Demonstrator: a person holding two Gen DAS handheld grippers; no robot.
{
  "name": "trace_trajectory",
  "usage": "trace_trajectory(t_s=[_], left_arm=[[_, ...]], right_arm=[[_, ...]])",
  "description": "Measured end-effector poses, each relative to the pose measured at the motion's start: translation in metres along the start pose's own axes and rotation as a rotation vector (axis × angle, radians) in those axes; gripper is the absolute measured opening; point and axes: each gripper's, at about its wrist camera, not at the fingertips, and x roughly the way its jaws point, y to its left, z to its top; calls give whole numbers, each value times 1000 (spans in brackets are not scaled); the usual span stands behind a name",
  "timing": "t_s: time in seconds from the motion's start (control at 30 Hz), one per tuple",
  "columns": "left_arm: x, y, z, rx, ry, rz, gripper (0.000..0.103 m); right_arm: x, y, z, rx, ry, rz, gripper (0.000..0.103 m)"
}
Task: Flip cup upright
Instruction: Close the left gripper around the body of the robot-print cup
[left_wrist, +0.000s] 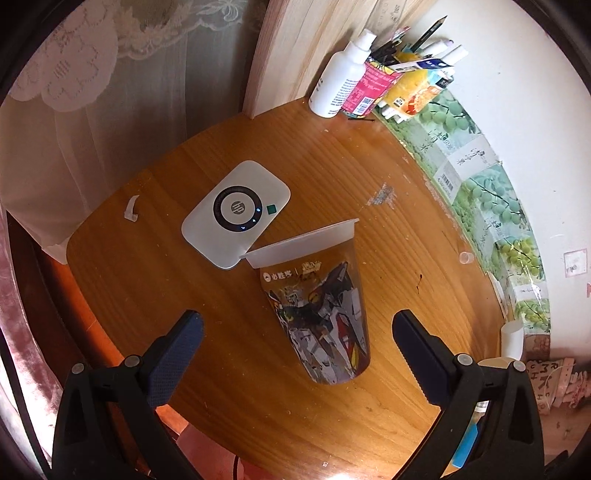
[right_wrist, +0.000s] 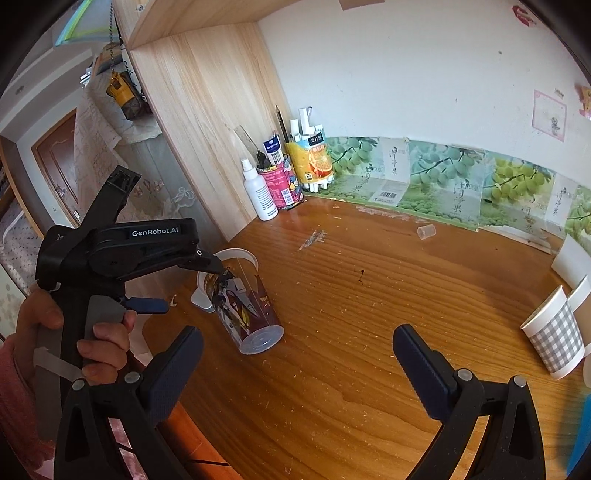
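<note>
Here, the printed plastic cup (left_wrist: 321, 314) is lying sideways on the table (left_wrist: 369, 177) between the left gripper's (left_wrist: 297, 334) spread fingers (left_wrist: 173, 354), while the right gripper (right_wrist: 297, 350) is hovering with fingers spread.

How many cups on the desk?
3, maybe more. A printed plastic cup lies on its side by the white device. A checked paper cup stands at the right edge. A tiny clear cup lies near the wall; something white behind the checked cup may be another.
</note>
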Motion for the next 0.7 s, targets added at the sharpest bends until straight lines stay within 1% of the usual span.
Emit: trace_trajectory(t_s=[0.03,0.1,0.2,0.3,0.4,0.43,0.5,0.7], left_arm=[[6,1,3,-6,23,3,102],[17,5,9,-33,68,-14,102],[27,12,16,-80,113,-35,102],[33,13,21,-81,127,-29,101],[39,11,27,-62,134,-9,102],[40,9,29,-55,136,-13,102],[43,8,33,-49,141,-26,99],[51,-1,40,-6,165,-31,93]], right_arm=[[5,0,0,9,9,4,103],[13,-1,0,29,27,12,103],[23,-1,0,45,43,8,103],[31,0,-2,59,65,11,103],[37,1,-3,66,88,9,103],[39,1,-3,64,94,6,103],[41,2,-3,62,101,0,103],[45,1,-3,83,111,-4,103]])
